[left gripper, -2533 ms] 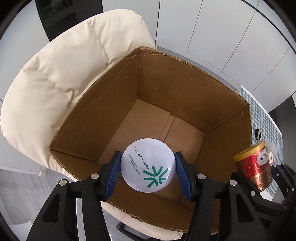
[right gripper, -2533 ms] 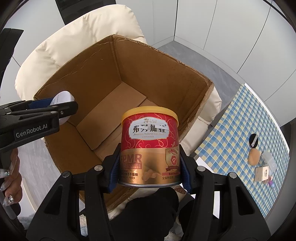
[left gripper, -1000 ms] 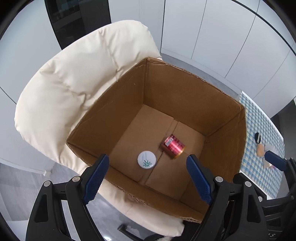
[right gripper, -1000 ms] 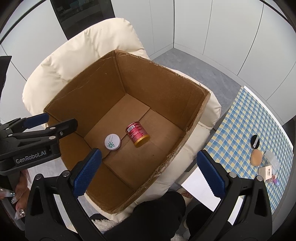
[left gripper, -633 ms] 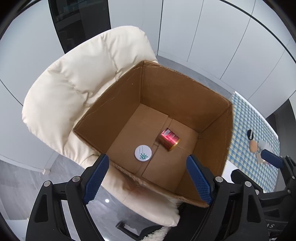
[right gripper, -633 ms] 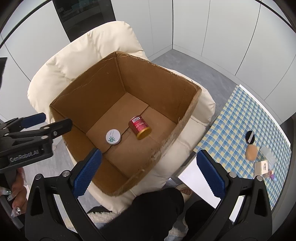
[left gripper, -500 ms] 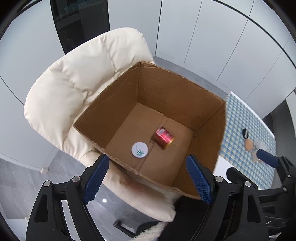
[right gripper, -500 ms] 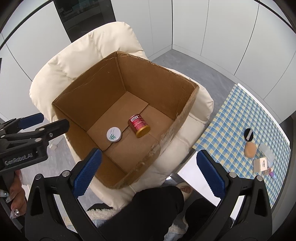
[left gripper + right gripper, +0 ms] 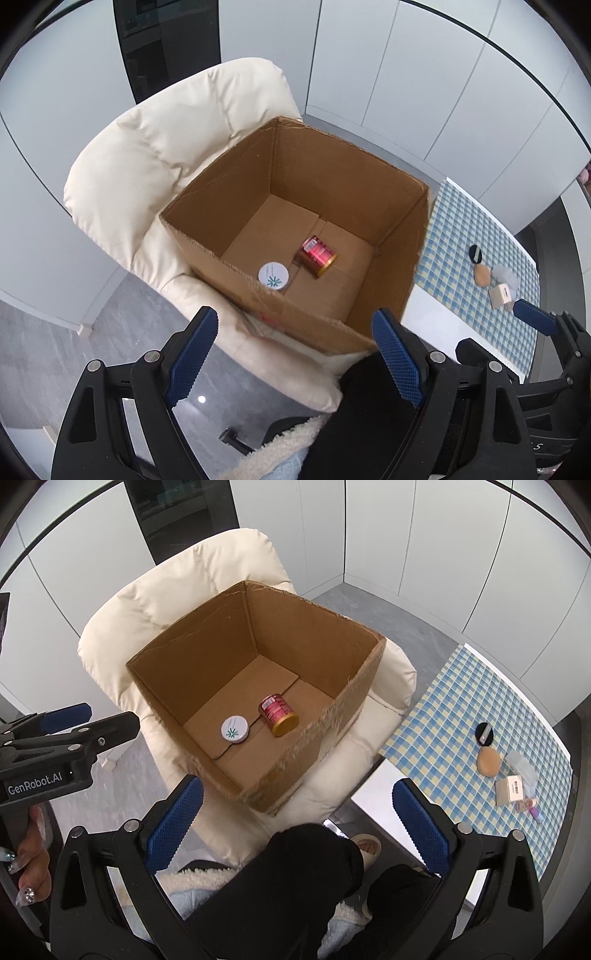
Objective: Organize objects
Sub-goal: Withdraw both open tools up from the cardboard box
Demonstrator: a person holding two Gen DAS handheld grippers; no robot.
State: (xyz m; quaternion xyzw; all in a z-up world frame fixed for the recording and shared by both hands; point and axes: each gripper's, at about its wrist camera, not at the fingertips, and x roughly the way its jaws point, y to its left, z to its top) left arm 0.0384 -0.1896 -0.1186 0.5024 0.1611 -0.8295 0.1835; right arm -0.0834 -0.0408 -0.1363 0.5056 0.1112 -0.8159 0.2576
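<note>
Both grippers, left (image 9: 293, 354) and right (image 9: 291, 818), hang spread and empty above the box (image 9: 192, 664) on a chair (image 9: 177, 590). Inside lie a jar (image 9: 234, 729) and can (image 9: 277, 715). More items (image 9: 488, 761) wait on the table (image 9: 436, 716) at three o'clock; swing there wide of the box rim.

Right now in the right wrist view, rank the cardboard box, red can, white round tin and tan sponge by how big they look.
1. cardboard box, by far
2. red can, lying on its side
3. white round tin and tan sponge: look about alike, and they sit at different depths, so unranked.
</note>
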